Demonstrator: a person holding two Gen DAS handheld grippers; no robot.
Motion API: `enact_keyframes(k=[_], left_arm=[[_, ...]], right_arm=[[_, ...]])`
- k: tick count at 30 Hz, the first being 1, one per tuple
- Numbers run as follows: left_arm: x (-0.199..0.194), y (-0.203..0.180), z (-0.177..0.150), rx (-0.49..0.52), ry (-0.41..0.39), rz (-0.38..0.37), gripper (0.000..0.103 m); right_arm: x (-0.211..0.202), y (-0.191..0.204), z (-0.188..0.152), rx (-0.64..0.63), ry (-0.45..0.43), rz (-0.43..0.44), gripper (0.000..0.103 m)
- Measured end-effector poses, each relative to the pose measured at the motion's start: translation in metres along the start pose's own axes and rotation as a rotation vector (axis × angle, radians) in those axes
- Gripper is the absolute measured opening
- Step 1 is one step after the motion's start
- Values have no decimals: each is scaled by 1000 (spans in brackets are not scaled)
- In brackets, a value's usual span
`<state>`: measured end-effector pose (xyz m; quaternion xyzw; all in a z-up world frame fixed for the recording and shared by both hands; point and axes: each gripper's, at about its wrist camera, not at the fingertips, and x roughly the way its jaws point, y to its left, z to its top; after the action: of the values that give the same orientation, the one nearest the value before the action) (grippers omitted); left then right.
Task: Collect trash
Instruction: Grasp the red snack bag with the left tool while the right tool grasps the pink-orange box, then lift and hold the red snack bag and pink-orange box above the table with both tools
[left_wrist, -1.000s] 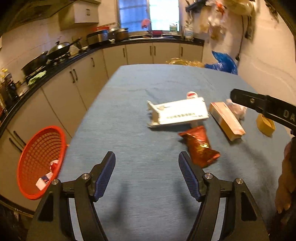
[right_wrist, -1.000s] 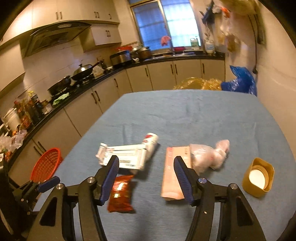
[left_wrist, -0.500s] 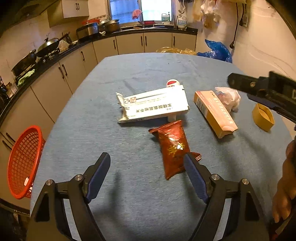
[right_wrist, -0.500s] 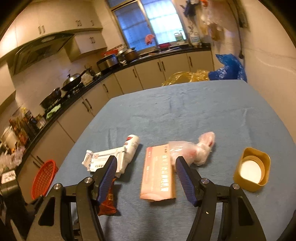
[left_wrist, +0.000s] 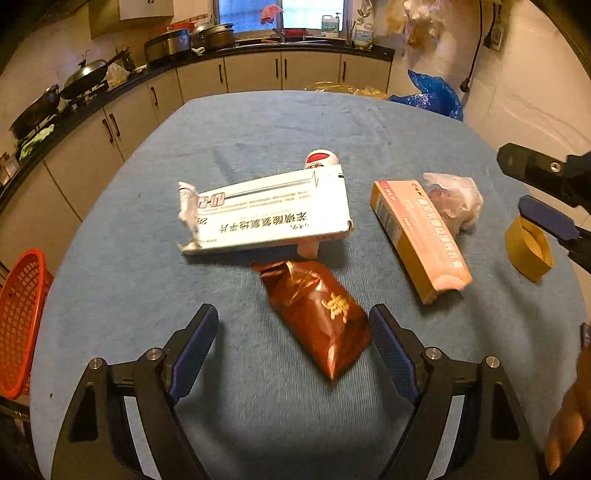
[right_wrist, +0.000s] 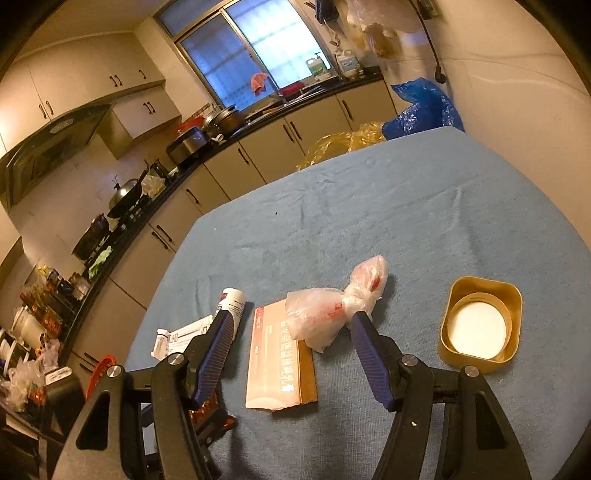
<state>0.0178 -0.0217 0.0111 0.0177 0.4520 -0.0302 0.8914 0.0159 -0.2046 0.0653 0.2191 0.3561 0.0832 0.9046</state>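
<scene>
On the blue table cloth (left_wrist: 258, 122) a red-brown snack packet (left_wrist: 317, 314) lies between the fingertips of my open left gripper (left_wrist: 291, 317), untouched and closer to the right finger. Beyond it a torn white carton (left_wrist: 269, 218) leans on a small red-capped bottle (left_wrist: 322, 158). My right gripper (right_wrist: 291, 321) is open, low over a pink box (right_wrist: 277, 362) and a knotted clear plastic bag (right_wrist: 332, 310). Its pads touch neither. It also shows at the right edge of the left wrist view.
A gold square tin (right_wrist: 480, 325) with a white disc inside stands to the right of the bag. A red mesh basket (left_wrist: 18, 321) hangs off the table's left edge. Kitchen counters with pots run along the left and the back. A blue sack (left_wrist: 432, 96) sits past the far corner.
Both grippers have moved forward and lower toward the trash. The left jaws spread wider and now straddle the snack packet. The right gripper has rolled and closed in on the pink box and bag.
</scene>
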Motion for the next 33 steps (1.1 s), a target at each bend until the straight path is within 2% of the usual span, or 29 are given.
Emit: enact_keyframes(k=[6,8,9,15,18,22,29,33], left_arm=[[14,4,8,-49,2,-22,82],[15,6,8,-44,-11,-14,69],[14,7,9,-46,-21,-6,57],[5,18,3,-53,-40,-12,54],[-11,28,-3,-47,-101,12,54],[-32,44,-10,-60,-222,104,54],[-32,57,-8,-113,-242,84,54],[-33,56,-10,-105,-246,81,54]], right_arm=[[7,-3,-2,19,33,8,70],[9,-2,-3,15,38,6,70],[8,-2,-3,12,38,5,70],[14,5,-9,-25,63,7,70],[21,13,-14,-54,96,6,70],[36,22,-22,-102,154,-7,70],[58,38,-35,-238,176,-169,70],[65,51,-40,-337,158,-235,75]])
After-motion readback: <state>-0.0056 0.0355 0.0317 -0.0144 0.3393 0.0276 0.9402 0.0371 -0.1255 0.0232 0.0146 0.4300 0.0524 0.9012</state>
